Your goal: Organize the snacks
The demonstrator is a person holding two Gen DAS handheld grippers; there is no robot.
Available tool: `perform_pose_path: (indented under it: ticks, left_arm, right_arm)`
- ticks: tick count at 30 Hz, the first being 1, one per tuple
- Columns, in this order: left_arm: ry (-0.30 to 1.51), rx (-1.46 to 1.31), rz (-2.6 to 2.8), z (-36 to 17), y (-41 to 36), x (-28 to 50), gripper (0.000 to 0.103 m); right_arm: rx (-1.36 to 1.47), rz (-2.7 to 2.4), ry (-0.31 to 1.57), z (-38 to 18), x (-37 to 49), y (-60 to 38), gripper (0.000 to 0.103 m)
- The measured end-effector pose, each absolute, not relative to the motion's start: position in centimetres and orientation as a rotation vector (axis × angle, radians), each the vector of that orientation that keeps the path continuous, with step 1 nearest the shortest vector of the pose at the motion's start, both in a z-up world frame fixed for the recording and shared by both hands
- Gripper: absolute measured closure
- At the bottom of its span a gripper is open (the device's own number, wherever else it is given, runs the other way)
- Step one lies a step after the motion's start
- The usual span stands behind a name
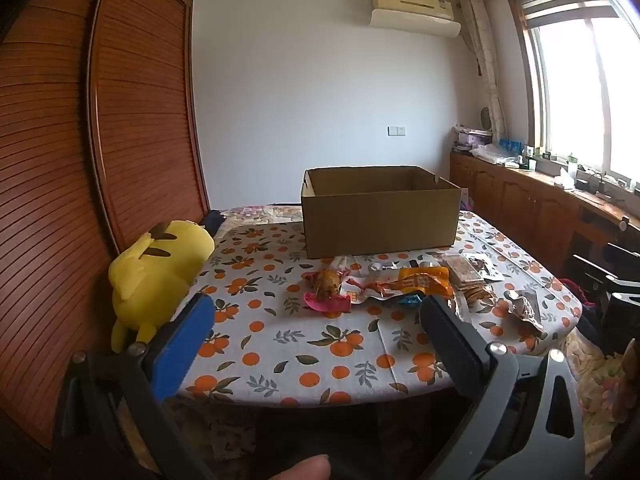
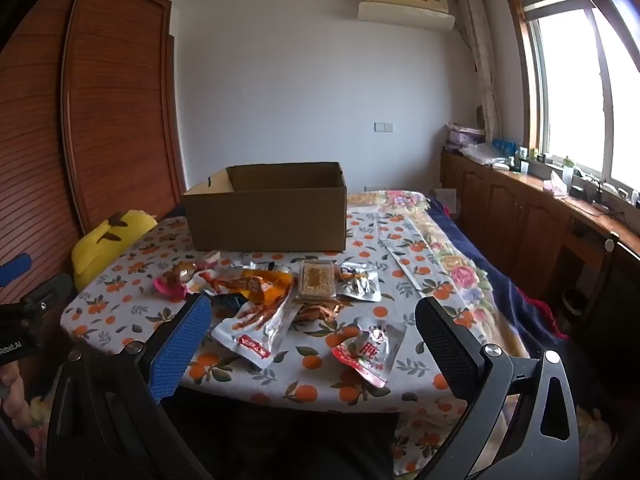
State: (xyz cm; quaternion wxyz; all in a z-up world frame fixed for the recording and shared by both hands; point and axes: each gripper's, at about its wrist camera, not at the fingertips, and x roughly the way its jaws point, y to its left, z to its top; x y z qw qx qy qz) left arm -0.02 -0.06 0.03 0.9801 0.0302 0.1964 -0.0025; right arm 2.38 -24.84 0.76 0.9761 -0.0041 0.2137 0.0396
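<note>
An open cardboard box [image 1: 380, 212] [image 2: 268, 208] stands at the far side of the table with the orange-print cloth [image 1: 304, 348] [image 2: 316, 364]. Several snack packets lie in front of it: a pink-wrapped snack [image 1: 326, 290] [image 2: 176, 280], an orange packet [image 1: 420, 284] [image 2: 264, 284], a clear tray of biscuits [image 2: 318, 280], a silver pouch [image 2: 254, 328] and a red-and-white pouch [image 2: 370, 350]. My left gripper [image 1: 316, 312] hangs open near the table's front edge, nothing between its fingers. My right gripper [image 2: 312, 316] is open too, short of the pouches. The box's inside is hidden.
A yellow plush toy [image 1: 156, 276] [image 2: 108, 240] lies at the table's left edge by the wooden wardrobe [image 1: 120, 120]. A floral blanket [image 2: 452, 256] covers the right side. Low wooden cabinets [image 2: 520, 216] run under the window. The left gripper's tip [image 2: 16, 268] shows at the left.
</note>
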Motion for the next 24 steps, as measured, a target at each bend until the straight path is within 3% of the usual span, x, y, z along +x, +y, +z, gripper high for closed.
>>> perform_pose_path:
  ticks: [24]
  left_arm:
    - [0.421,0.062,0.000,-0.22,0.15,-0.20,0.000]
  right_arm:
    - [-0.003,0.077,0.437,0.52,2.51,-24.99,0.000]
